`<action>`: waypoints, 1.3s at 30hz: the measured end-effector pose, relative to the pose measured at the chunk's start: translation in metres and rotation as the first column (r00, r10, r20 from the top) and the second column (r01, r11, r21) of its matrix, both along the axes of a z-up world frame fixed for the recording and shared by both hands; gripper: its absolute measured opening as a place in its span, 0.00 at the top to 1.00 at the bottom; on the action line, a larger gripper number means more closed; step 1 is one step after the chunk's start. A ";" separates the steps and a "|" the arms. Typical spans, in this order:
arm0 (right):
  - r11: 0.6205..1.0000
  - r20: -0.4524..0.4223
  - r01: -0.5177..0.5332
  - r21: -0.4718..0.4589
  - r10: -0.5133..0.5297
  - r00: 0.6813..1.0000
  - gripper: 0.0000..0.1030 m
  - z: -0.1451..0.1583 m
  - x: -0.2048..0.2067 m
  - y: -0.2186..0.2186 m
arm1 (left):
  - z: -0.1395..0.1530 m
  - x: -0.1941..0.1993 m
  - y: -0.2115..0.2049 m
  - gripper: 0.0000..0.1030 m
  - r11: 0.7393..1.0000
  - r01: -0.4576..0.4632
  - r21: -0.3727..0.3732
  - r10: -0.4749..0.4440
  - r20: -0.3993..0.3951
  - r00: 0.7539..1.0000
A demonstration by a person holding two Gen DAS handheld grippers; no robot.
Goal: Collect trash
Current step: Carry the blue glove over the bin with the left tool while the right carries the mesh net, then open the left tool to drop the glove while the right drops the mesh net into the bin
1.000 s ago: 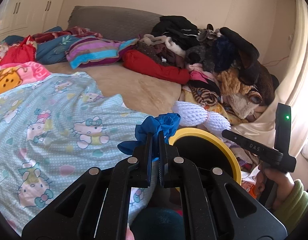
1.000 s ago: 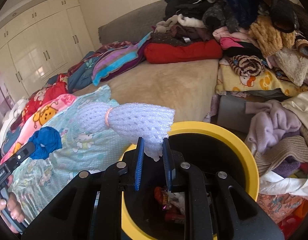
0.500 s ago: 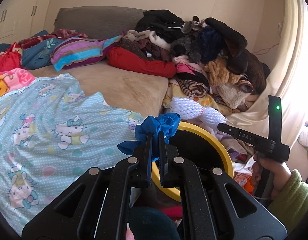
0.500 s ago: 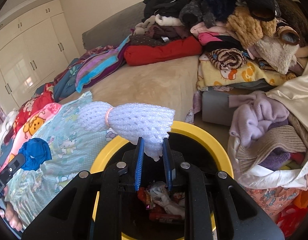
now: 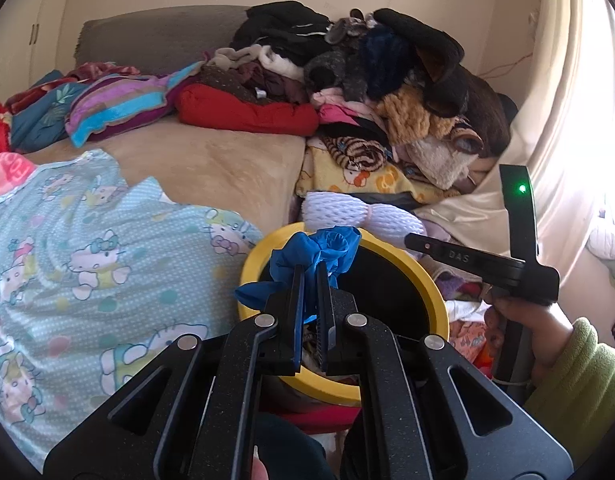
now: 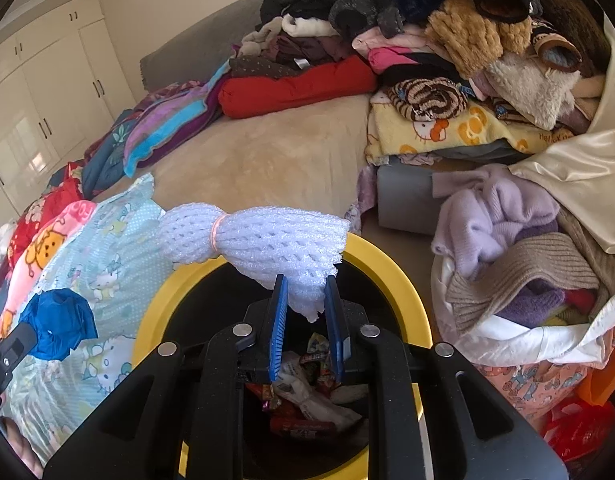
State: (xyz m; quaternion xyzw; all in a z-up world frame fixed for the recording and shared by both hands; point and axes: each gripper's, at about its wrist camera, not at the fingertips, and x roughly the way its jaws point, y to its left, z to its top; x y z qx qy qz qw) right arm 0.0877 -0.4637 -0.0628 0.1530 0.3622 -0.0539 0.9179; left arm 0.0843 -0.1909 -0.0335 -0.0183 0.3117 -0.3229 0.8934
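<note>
A bin with a yellow rim (image 5: 427,280) (image 6: 391,264) stands at the bed's near edge, with wrappers (image 6: 307,392) inside. My left gripper (image 5: 310,276) is shut on a crumpled blue glove (image 5: 319,248) and holds it over the bin's near-left rim; the glove also shows at the left of the right wrist view (image 6: 59,324). My right gripper (image 6: 305,300) is shut on a white foam net bundle (image 6: 259,236) tied with a pink band, held above the bin's far rim. The bundle also shows in the left wrist view (image 5: 359,216).
A bed with a tan blanket (image 5: 211,168) and a light-blue cartoon quilt (image 5: 87,248) lies to the left. A tall pile of clothes (image 5: 387,80) rises behind the bin. A bag of knitwear (image 6: 519,264) sits to the right.
Both grippers have moved toward the bin with their loads. The blue glove now hangs over the bin's rim, and the bin's inside shows more fully under the foam net.
</note>
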 end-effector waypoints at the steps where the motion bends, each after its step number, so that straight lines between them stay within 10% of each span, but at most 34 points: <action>1: 1.000 -0.003 0.001 0.001 -0.001 1.000 0.82 -0.002 0.000 -0.001 | -0.001 -0.001 -0.002 0.98 1.000 0.007 0.002 -0.007 -0.002 1.000; 33: 0.997 -0.079 0.037 0.074 -0.031 0.996 0.78 -0.034 0.004 -0.022 | -0.047 0.022 -0.063 0.98 0.993 0.103 0.066 -0.095 -0.113 0.989; 39: 0.996 -0.087 0.041 0.085 -0.033 0.996 0.71 -0.036 0.004 -0.025 | -0.049 0.026 -0.061 0.61 0.994 0.076 0.082 -0.066 -0.129 0.989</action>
